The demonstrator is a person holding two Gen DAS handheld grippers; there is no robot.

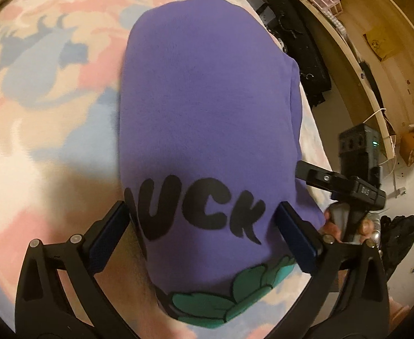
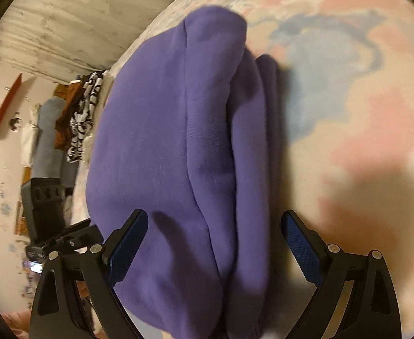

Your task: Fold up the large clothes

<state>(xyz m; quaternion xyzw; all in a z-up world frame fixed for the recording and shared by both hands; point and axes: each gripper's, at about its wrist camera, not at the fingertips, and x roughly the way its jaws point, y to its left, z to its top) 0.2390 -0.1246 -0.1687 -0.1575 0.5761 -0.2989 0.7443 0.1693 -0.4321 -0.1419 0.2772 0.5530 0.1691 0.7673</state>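
Observation:
A purple sweatshirt point(image 1: 207, 107) lies folded into a narrow stack on a pastel blanket point(image 1: 51, 90). Black letters and a green print show at its near end. My left gripper point(image 1: 204, 217) is open, its fingers on either side of the lettered end, above the cloth and holding nothing. In the right wrist view the sweatshirt point(image 2: 161, 147) shows stacked folds along its right side. My right gripper point(image 2: 215, 220) is open over the near end, one finger above the cloth and the other above the blanket point(image 2: 348, 113). I cannot tell whether either gripper touches the fabric.
The bed's edge runs down the right of the left wrist view, with a wooden desk point(image 1: 348, 42), black bags and a cluttered floor past it. A hand point(image 1: 334, 228) holds the other gripper's frame point(image 1: 356, 190). Hanging clothes point(image 2: 80, 118) and a wall lie beyond the bed.

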